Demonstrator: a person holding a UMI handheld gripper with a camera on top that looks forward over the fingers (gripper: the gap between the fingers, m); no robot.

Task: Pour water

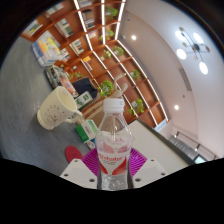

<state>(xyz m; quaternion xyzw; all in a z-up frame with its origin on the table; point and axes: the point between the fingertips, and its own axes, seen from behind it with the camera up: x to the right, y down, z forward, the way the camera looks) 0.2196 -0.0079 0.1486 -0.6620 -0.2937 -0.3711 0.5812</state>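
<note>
**Bottle in the grip, cup waiting to one side**

Tilted sharply in the gripper view, a bright room with ceiling lights (190, 45) and a long run of wooden shelving (85, 40) set with plants forms the backdrop, and a grey counter (25, 95) carries the things at hand.

A clear plastic water bottle (113, 145) with a pink label stands between the fingers of the gripper (113, 172). The pink pads (80, 158) flank it closely on both sides and seem to press against it, so I judge the gripper to be clenched on the bottle. Its white cap (114, 103) appears to be on.

A pale yellow cup (57, 108) sits on the counter beyond the fingers, off to one side of the bottle and apart from it. By my reading, the step in hand is carrying the held bottle toward that cup; no pouring has begun.

Next, the bottle's mouth must be brought over the cup's rim and tipped steadily. With the cap on, no water can flow, which is the chief obstacle.

A small greenish item (88, 130) lies near the cup's base, close to the path; what it is I cannot tell. Coloured clutter (78, 82) stands farther back.
</note>
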